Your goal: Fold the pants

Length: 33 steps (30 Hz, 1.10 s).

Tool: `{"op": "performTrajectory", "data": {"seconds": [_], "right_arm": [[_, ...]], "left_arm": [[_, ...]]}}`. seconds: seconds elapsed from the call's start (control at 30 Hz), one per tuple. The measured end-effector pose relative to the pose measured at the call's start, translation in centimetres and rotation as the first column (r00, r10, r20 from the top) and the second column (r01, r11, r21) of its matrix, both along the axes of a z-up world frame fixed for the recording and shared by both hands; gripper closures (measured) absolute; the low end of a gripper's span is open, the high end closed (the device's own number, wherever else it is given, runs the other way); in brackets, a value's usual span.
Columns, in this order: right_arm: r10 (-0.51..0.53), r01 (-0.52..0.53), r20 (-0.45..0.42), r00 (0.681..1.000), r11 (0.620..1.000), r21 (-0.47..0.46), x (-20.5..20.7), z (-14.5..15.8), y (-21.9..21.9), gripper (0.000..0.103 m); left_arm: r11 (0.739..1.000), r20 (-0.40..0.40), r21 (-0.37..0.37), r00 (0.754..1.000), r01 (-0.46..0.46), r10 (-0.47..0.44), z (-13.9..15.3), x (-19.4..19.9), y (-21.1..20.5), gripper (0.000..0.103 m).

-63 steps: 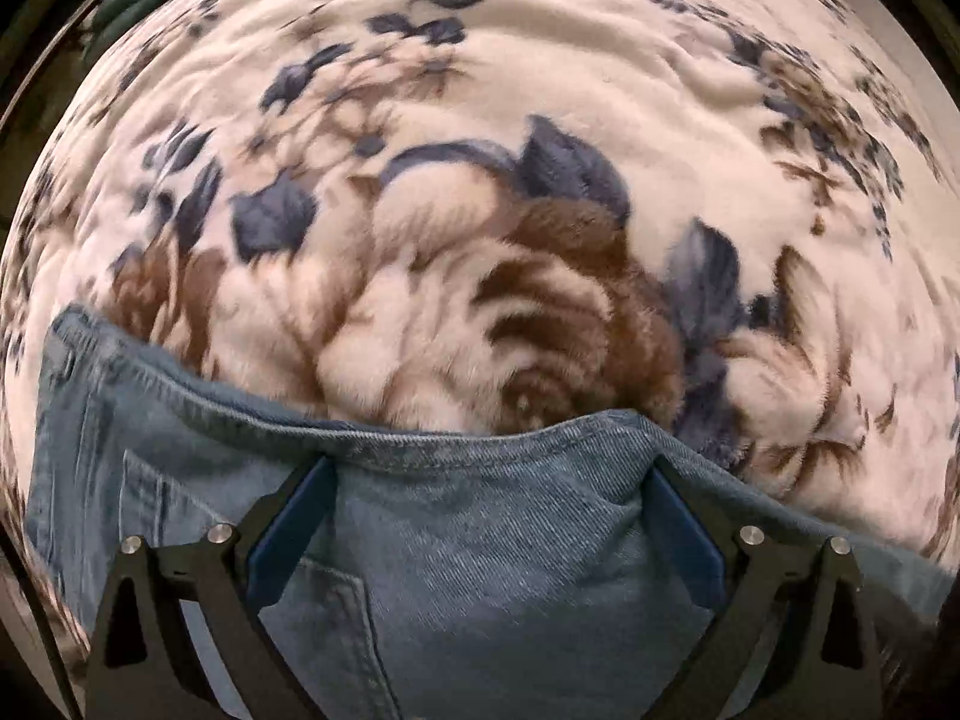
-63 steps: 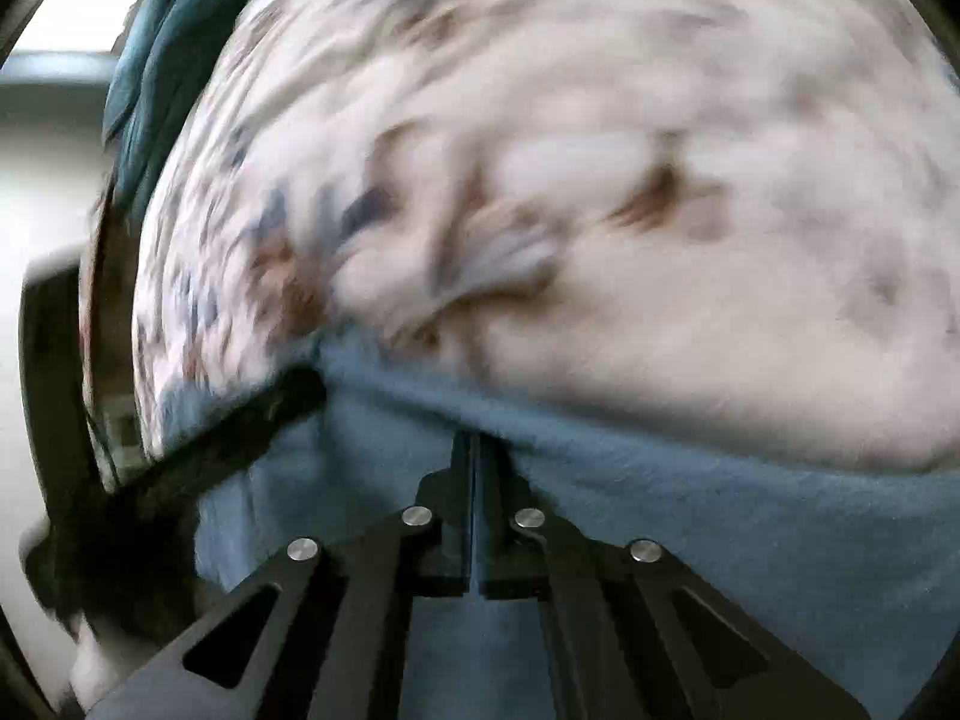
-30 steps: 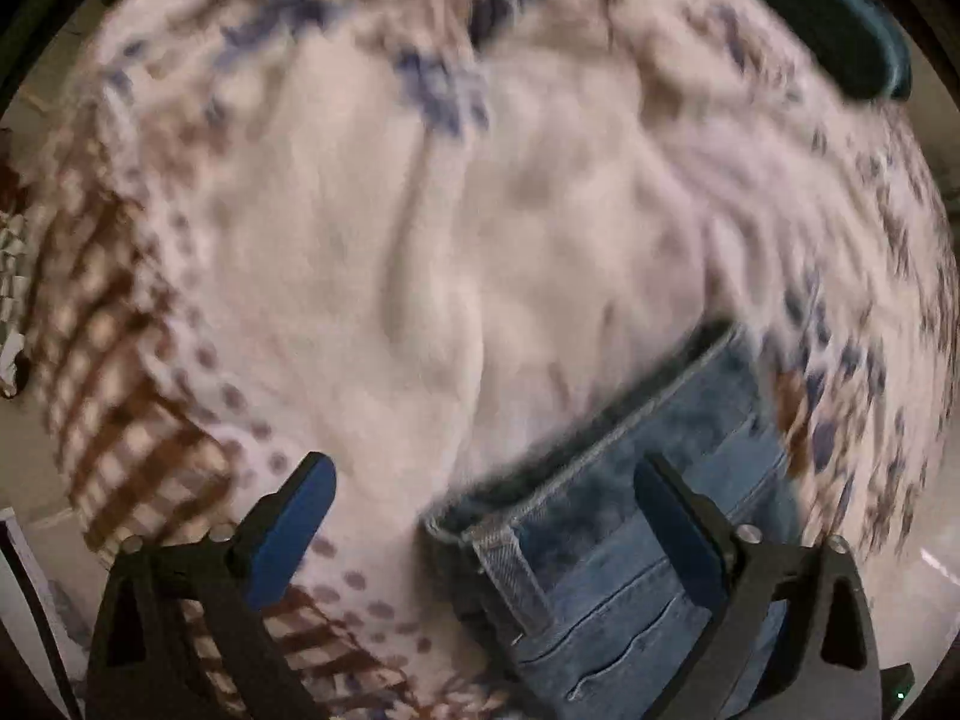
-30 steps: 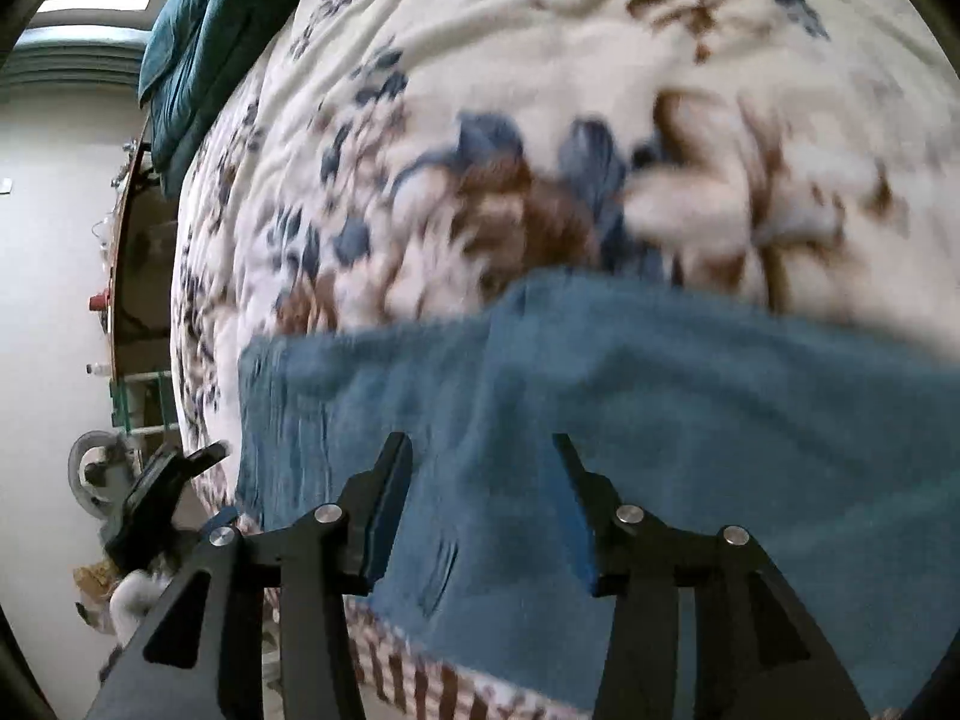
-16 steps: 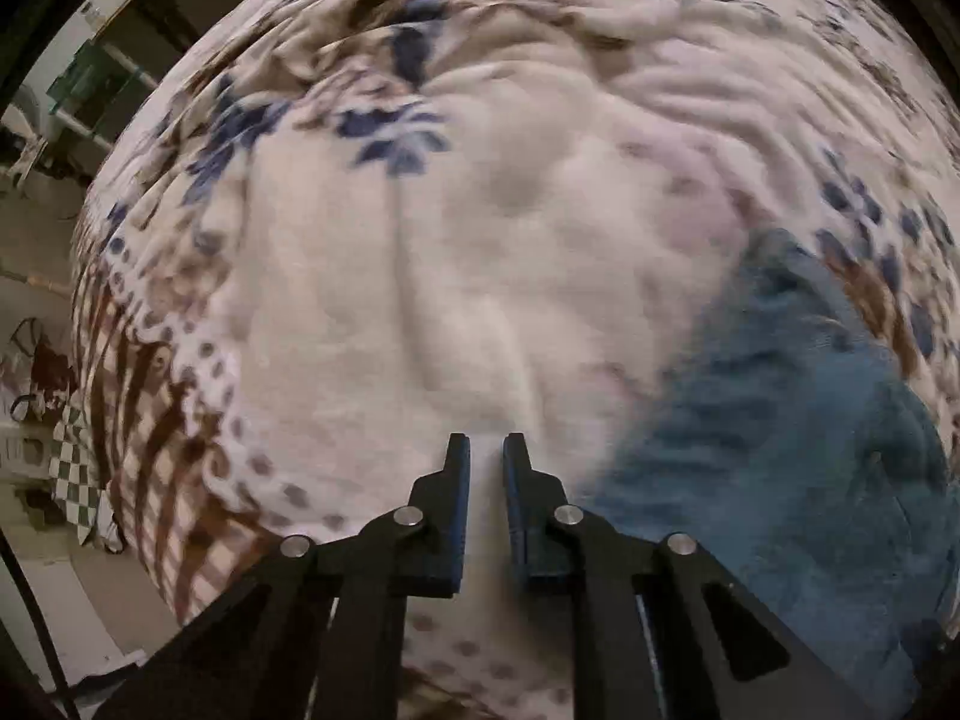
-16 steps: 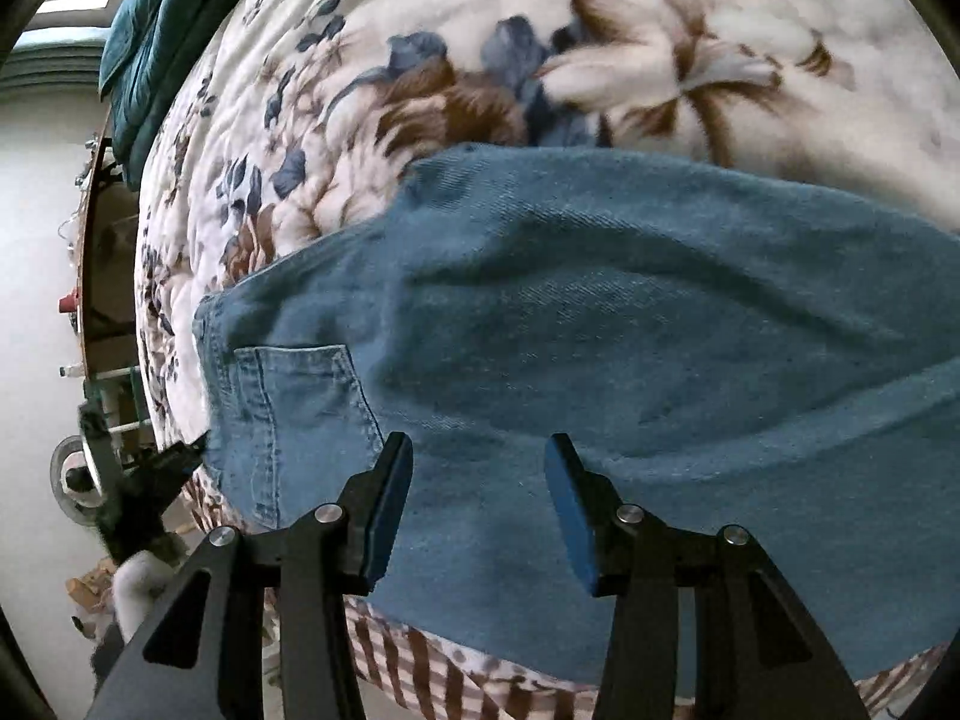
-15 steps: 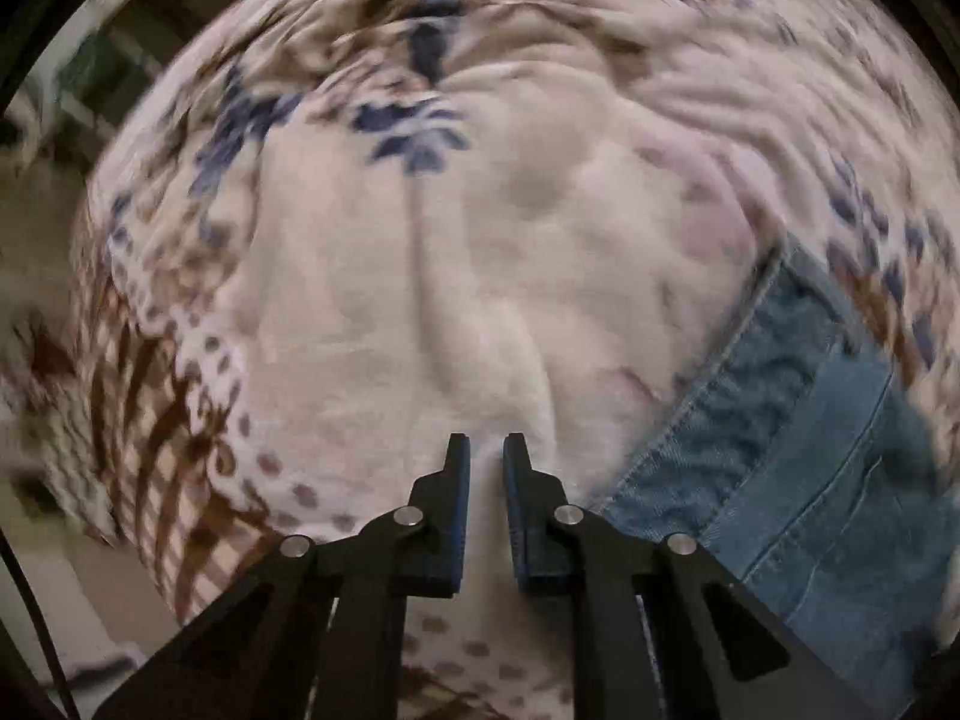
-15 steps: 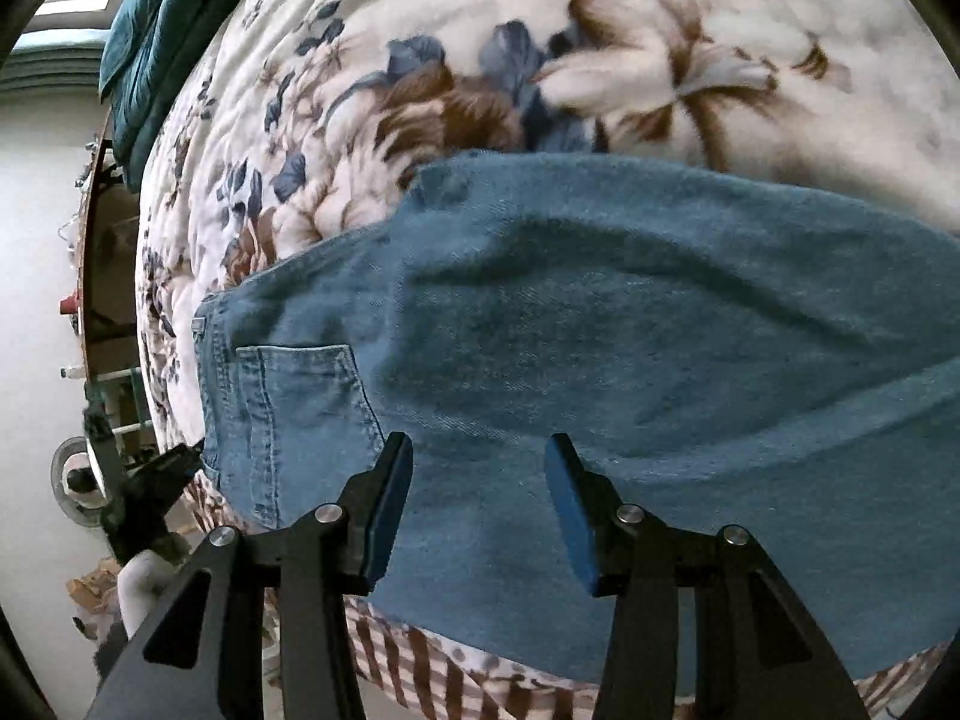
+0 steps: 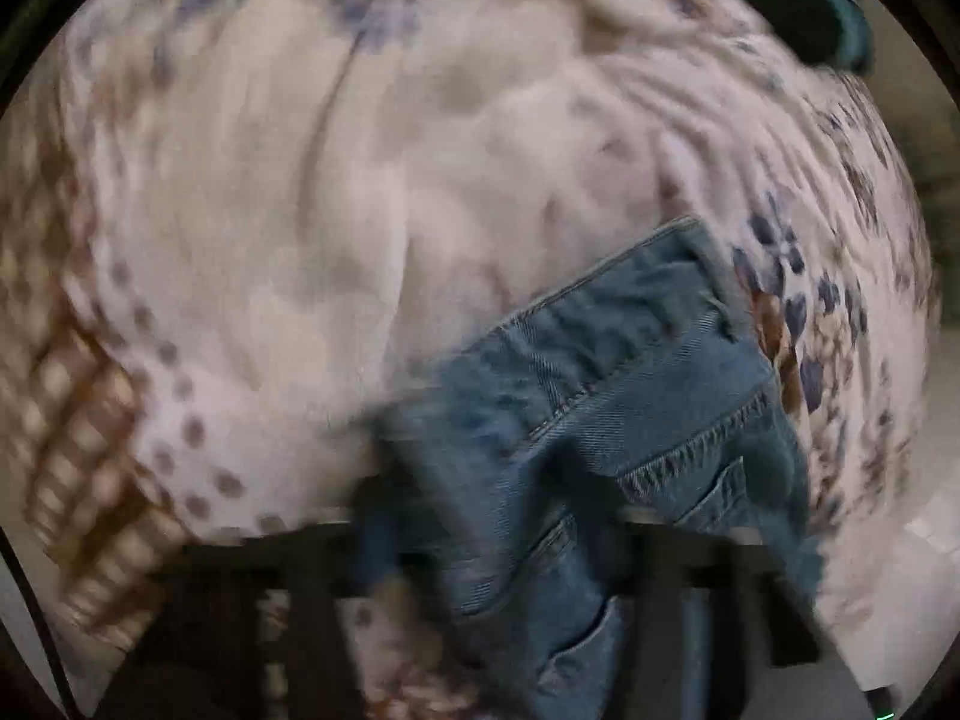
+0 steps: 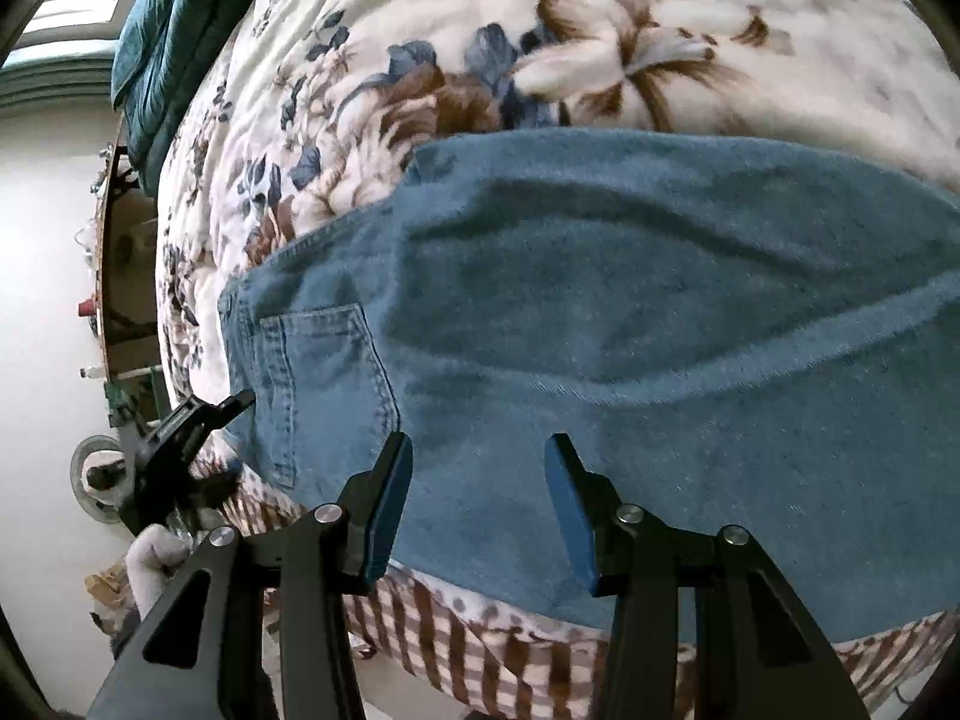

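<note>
Blue jeans (image 10: 630, 312) lie flat on a floral bedspread (image 10: 600, 18), back pocket and waistband towards the left. My right gripper (image 10: 477, 480) hovers open over the denim near the bed's front edge, nothing between its fingers. In the blurred left wrist view the jeans' waistband corner (image 9: 630, 408) lies between the fingers of my left gripper (image 9: 492, 516), whose jaws are opening. The right wrist view shows that left gripper (image 10: 237, 435) at the waist corner, its fingers apart on either side of the denim edge.
A teal cushion or blanket (image 10: 174, 30) lies at the far end of the bed. The bedspread's brown checked border (image 10: 480, 648) hangs over the front edge. Beyond the bed's left side are a shelf with small items (image 10: 114, 252) and a gloved hand (image 10: 150, 552).
My left gripper closed from wide open, then began to part, and shifted onto the jeans' waistband corner. My right gripper slid sideways over the jeans with its jaws unchanged.
</note>
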State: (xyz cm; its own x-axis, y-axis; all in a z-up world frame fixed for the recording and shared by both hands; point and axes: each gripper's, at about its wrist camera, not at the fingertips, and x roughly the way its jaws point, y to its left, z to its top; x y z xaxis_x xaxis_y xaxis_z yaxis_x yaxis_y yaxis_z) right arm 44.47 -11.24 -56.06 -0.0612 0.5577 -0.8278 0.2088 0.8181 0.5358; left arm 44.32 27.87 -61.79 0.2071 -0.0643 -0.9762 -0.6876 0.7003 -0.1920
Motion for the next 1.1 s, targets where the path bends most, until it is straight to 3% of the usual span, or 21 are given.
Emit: {"op": "performTrajectory", "data": {"seconds": [0.07,0.1,0.23,0.33,0.47,0.53,0.57,0.6,0.67,0.7,0.8,0.9,1.03,1.1], "right_arm": [[-0.005,0.005,0.004,1.000,1.000,-0.014,-0.5,0.0,-0.3,0.054],[-0.018,0.018,0.004,1.000,1.000,-0.016,-0.8,-0.2,-0.7,0.054],[-0.064,0.064,-0.019,0.998,0.998,-0.019,-1.7,-0.9,-2.2,0.054],[-0.093,0.093,-0.004,0.996,0.996,-0.008,-2.1,-0.7,-3.4,0.054],[-0.148,0.147,0.025,0.989,0.988,0.036,-3.1,0.3,-6.0,0.054],[-0.196,0.194,0.048,0.979,0.980,0.054,-4.3,1.1,-8.5,0.044],[-0.219,0.216,0.056,0.974,0.975,0.056,-4.8,1.4,-9.6,0.030],[-0.262,0.258,0.068,0.963,0.964,0.062,-6.0,1.9,-11.7,0.025],[-0.326,0.323,0.069,0.943,0.945,0.057,-8.1,2.3,-15.3,0.024],[-0.365,0.363,0.061,0.929,0.931,0.043,-9.7,2.4,-17.7,0.019],[-0.467,0.468,0.055,0.882,0.884,-0.002,-14.2,2.3,-23.9,0.015],[-0.587,0.591,0.069,0.807,0.804,-0.070,-19.6,1.7,-30.7,0.014],[-0.747,0.749,0.068,0.661,0.653,-0.111,-26.2,-0.5,-39.4,0.014],[-0.805,0.804,0.027,0.593,0.591,-0.070,-28.0,-2.6,-42.4,0.014]], "left_arm": [[0.996,-0.011,0.077,0.999,0.051,-0.050,1.0,0.1,-0.6,0.079],[0.992,-0.054,0.099,0.996,0.081,-0.076,0.3,0.1,-0.5,0.078],[0.983,-0.114,0.146,0.989,0.115,-0.098,-1.2,0.9,-0.7,0.075],[0.978,-0.119,0.171,0.988,0.119,-0.100,0.6,2.0,-2.4,0.070],[0.969,-0.117,0.196,0.985,0.148,-0.127,5.0,0.9,-6.0,0.058],[0.945,-0.117,0.240,0.973,0.221,-0.198,7.6,0.4,-9.7,0.033],[0.935,-0.115,0.252,0.967,0.249,-0.226,8.3,0.1,-11.1,0.030],[0.919,-0.113,0.265,0.956,0.291,-0.270,9.2,-0.3,-13.2,0.024],[0.891,-0.110,0.262,0.928,0.371,-0.355,10.1,-1.3,-16.1,0.009],[0.873,-0.109,0.254,0.909,0.417,-0.402,10.1,-1.1,-18.4,0.002],[0.826,-0.101,0.223,0.855,0.518,-0.509,9.4,-1.0,-24.7,0.001],[0.793,-0.074,0.189,0.813,0.580,-0.577,8.4,-0.6,-30.6,0.001],[0.741,-0.066,0.125,0.751,0.659,-0.657,5.2,-1.9,-38.7,0.001],[0.706,-0.099,0.114,0.715,0.699,-0.692,3.3,-2.3,-41.7,0.001]]}}
